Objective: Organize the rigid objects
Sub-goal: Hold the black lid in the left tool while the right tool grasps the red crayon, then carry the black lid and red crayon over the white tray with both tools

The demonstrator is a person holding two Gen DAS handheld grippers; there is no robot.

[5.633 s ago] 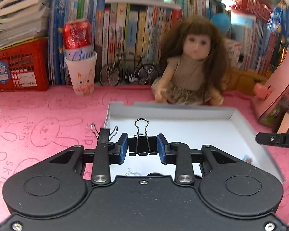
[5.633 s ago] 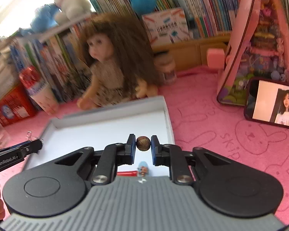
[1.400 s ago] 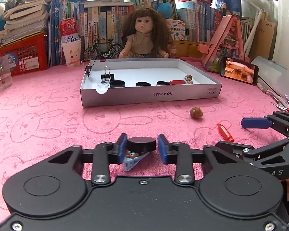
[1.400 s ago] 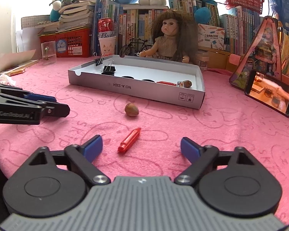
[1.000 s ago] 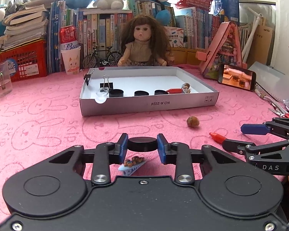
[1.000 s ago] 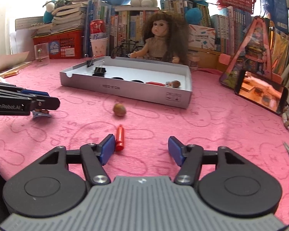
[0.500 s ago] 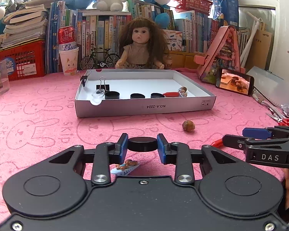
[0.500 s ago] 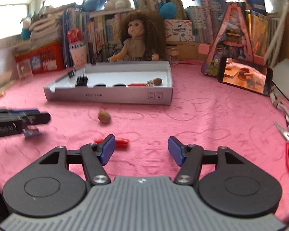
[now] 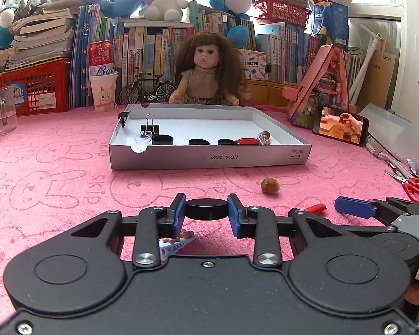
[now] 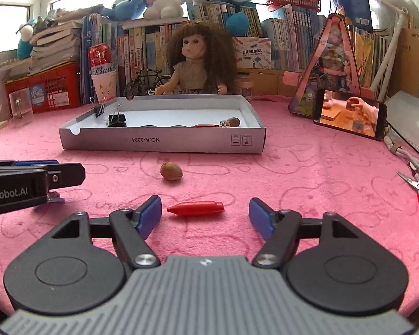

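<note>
Clearly two pickups are in hand at once. From the left wrist view, the left gripper [image 9: 206,211] has its jaws clamped on a black disc [image 9: 206,208], held just above the pink surface [image 9: 56,184], with a small pale-blue trinket [image 9: 176,242] lying on the cloth under its left finger. Ahead sits the shallow white tray [image 9: 209,158], which already carries binder clips [image 9: 150,128], three more black discs, a red piece and a nut (so sorting is well along, I judge). A loose nut [image 9: 270,185] lies between tray and gripper, and the right gripper [image 9: 325,206] shows low at the right edge. From the right wrist view, that right gripper [image 10: 205,213] has its jaws standing wide with nothing pressed between them, and the red cap-like piece [image 10: 196,208] lies crosswise on the cloth in the gap, nearer the left finger. The nut [image 10: 171,170] rests beyond it, the tray [image 10: 164,139] farther back. Next, probably, the right jaws need to centre on the red piece and close along its narrow width, while the left carries its disc over the tray's near wall to join the row.
</note>
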